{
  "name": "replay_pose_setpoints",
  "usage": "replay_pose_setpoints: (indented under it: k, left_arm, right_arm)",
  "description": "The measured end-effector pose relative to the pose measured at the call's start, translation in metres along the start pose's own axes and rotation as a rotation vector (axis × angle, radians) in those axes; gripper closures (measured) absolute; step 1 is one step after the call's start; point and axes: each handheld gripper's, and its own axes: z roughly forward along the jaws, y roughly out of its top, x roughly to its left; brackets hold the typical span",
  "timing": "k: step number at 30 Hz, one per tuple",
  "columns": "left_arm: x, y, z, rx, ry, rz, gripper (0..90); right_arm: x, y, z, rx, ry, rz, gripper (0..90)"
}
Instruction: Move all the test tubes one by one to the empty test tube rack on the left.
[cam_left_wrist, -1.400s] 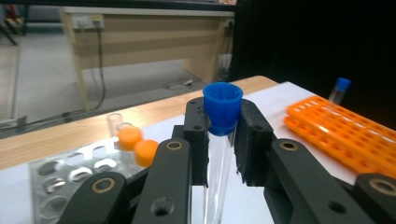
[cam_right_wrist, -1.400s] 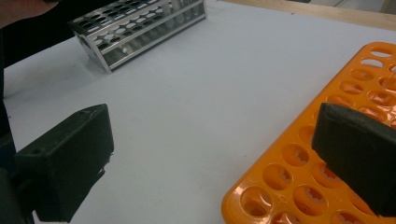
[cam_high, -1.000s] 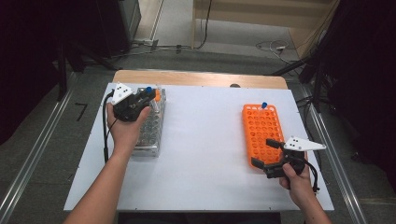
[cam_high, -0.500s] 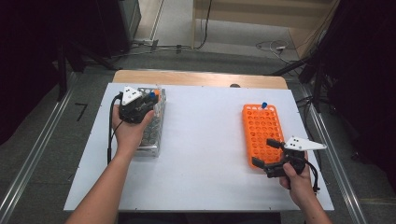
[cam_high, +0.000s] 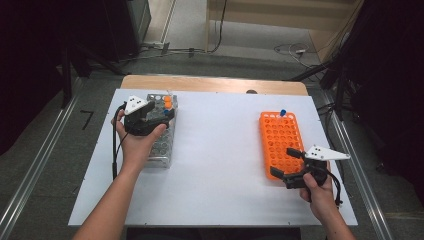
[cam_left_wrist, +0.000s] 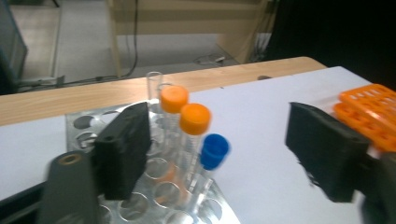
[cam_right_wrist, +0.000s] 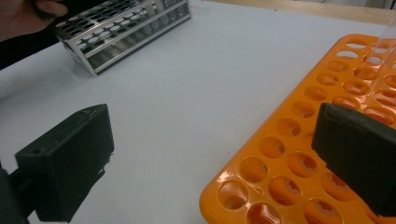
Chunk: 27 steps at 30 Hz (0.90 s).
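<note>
The left tongs (cam_high: 159, 116) are held over the far part of the metal rack (cam_high: 161, 150) on the left side of the white counter (cam_high: 220, 160), the hand (cam_high: 134, 142) wrapped around them from below and the forearm coming in from the near edge. Their jaws have just been opening and now stand wide, with nothing pressed between them; the blue-capped tube (cam_left_wrist: 214, 151) stands in the rack beside two orange-capped tubes (cam_left_wrist: 184, 109). The right tongs (cam_high: 286, 162) are also wide and empty, resting low at the near end of the orange rack (cam_high: 277, 135).
</note>
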Motion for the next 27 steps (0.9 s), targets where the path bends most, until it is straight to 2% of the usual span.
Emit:
replay_pose_setpoints:
  k: [2,6,10,21,26,27]
  left_arm:
    - [-0.003,-0.001,-0.006,0.0,-0.039,0.001,12.0]
    - [-0.012,-0.004,-0.019,0.0,-0.089,0.009,4.6]
    - [-0.021,-0.012,-0.031,-0.003,-0.131,0.013,0.7]
    - [-0.05,-0.033,-0.067,-0.035,-0.235,0.034,0.0]
    - [-0.064,-0.047,-0.077,-0.049,-0.255,0.035,0.0]
    - [-0.067,-0.049,-0.077,-0.039,-0.253,0.05,0.0]
  right_arm:
    - [-0.002,0.0,0.0,-0.001,-0.006,0.005,0.0]
    - [-0.004,0.002,0.002,0.0,-0.016,0.01,0.0]
    - [-0.005,0.006,0.005,-0.005,-0.057,0.018,0.0]
    - [-0.026,0.015,0.01,-0.017,-0.137,0.066,0.0]
    - [-0.039,0.023,0.015,-0.006,-0.172,0.058,3.6]
    - [-0.041,0.025,0.017,-0.005,-0.179,0.058,4.9]
